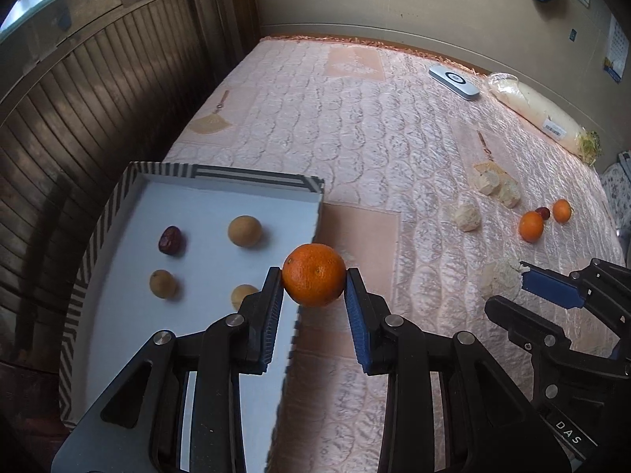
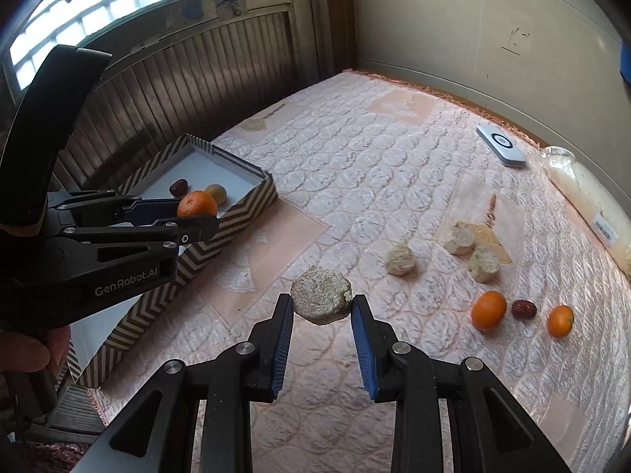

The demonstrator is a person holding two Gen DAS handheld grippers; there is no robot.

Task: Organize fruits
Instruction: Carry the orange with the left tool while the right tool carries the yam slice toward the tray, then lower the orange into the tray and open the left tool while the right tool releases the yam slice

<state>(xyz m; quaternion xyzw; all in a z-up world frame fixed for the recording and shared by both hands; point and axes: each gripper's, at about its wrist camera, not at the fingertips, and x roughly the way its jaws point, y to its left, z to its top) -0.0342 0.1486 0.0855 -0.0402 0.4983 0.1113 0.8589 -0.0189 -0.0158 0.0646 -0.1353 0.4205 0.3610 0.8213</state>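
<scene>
My left gripper (image 1: 314, 278) is shut on an orange (image 1: 314, 274) and holds it above the right edge of the striped box (image 1: 252, 181). The box holds a red date (image 1: 170, 239) and three tan round fruits (image 1: 244, 230). My right gripper (image 2: 321, 302) is shut on a pale crumbly bun piece (image 2: 321, 295) above the bed. Two oranges (image 2: 488, 310) and a red date (image 2: 523, 309) lie on the quilt at the right. The left gripper also shows in the right wrist view (image 2: 193, 216) with its orange (image 2: 197, 204).
Three more bun pieces (image 2: 400, 259) lie on the pink quilt (image 2: 355, 165). A grey flat device (image 2: 501, 144) and a long plastic bag (image 2: 587, 201) lie by the far wall. A dark wooden panel (image 1: 79, 118) stands left of the bed.
</scene>
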